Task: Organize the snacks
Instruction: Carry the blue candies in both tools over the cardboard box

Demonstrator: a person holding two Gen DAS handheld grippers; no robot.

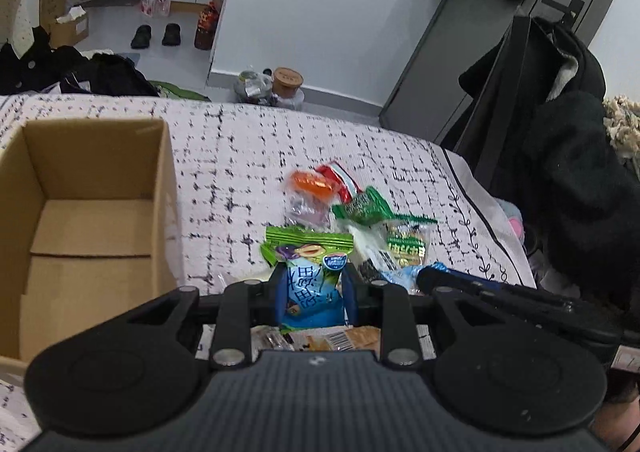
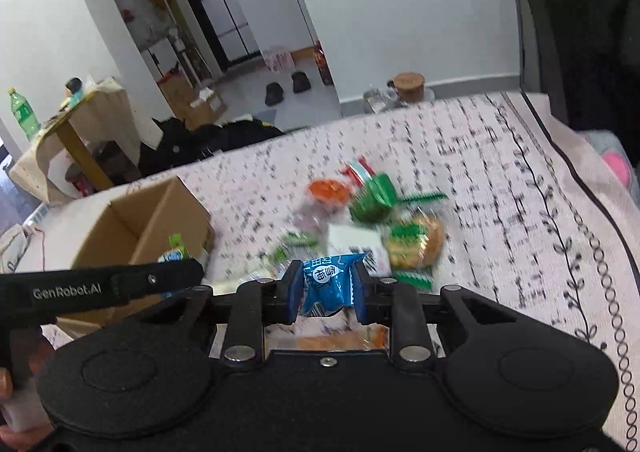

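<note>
we're looking into a lived-in home bedroom: a bed (image 1: 320,139) wearing a patterned cover, dark coats (image 1: 568,155) hanging beside a grey door (image 1: 460,63), slippers (image 1: 156,35) sitting on the tiled floor, cardboard boxes (image 1: 60,11) piling up in the hallway, clothes (image 1: 100,75) lying around.

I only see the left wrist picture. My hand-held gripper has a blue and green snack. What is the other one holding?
Observer: The right hand-held gripper is shut on a small blue packet.
Operator: Is anything in the box yet?
Observer: The right view shows only part of the box, and your left hand-held gripper covers some of it, so I cannot add to that.
Operator: What else can you see that I can't?
Observer: A green bottle stands on a side table beyond the bed.
</note>
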